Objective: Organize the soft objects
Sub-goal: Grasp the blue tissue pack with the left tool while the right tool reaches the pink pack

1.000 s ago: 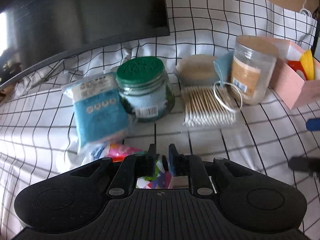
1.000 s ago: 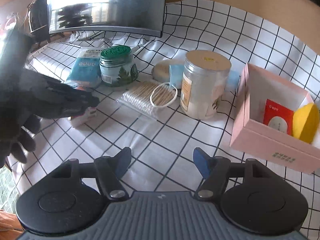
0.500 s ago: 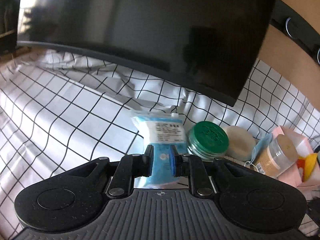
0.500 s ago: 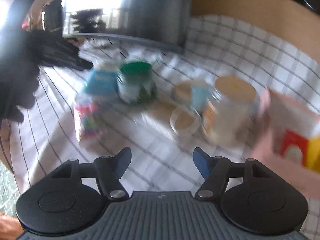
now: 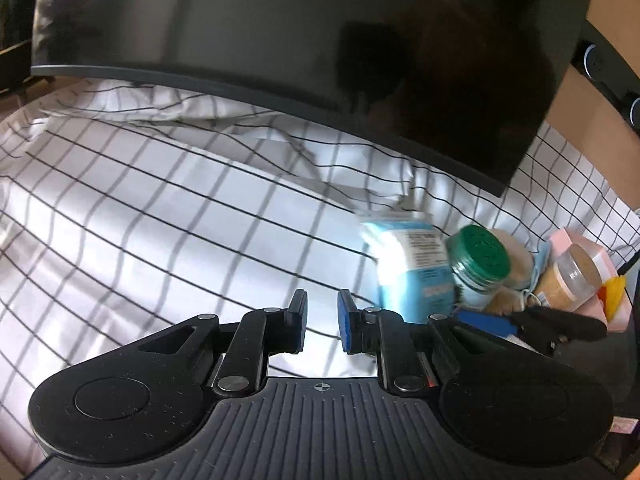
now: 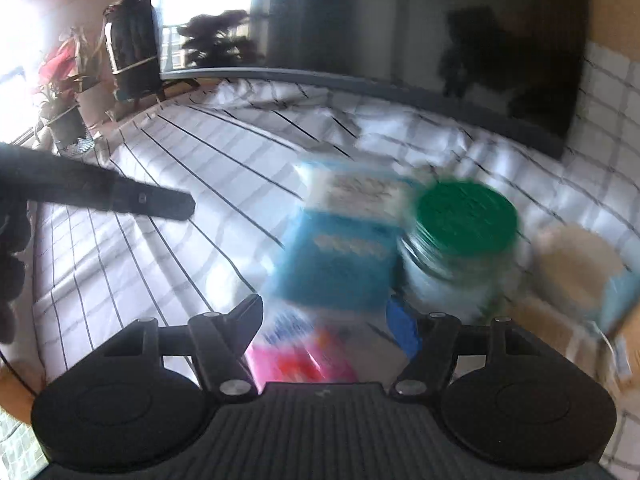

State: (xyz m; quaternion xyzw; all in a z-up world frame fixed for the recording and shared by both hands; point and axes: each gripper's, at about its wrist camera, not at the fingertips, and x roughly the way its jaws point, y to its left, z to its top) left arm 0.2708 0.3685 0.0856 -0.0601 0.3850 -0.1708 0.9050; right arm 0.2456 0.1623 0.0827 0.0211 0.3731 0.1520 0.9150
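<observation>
Since a second ago both hand-held grippers swung leftward: the left hand-held gripper (image 5: pixel 321 322), nearly pressed together on nothing, faces bare checked cloth (image 5: pixel 160 220); the right hand-held gripper (image 6: pixel 328 320), spread, hovers over a pink packet (image 6: pixel 296 356), blue tissue pack (image 6: pixel 340 264) and green-lidded jar (image 6: pixel 460 236) just behind.

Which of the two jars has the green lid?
The short glass jar standing right beside the blue packet. The other jar, taller and clear, with a tan lid, stands further right by the pink box.

Left gripper (image 5: pixel 319 322) narrowly parted, seemingly empty; right gripper (image 6: pixel 328 326) wide apart.
</observation>
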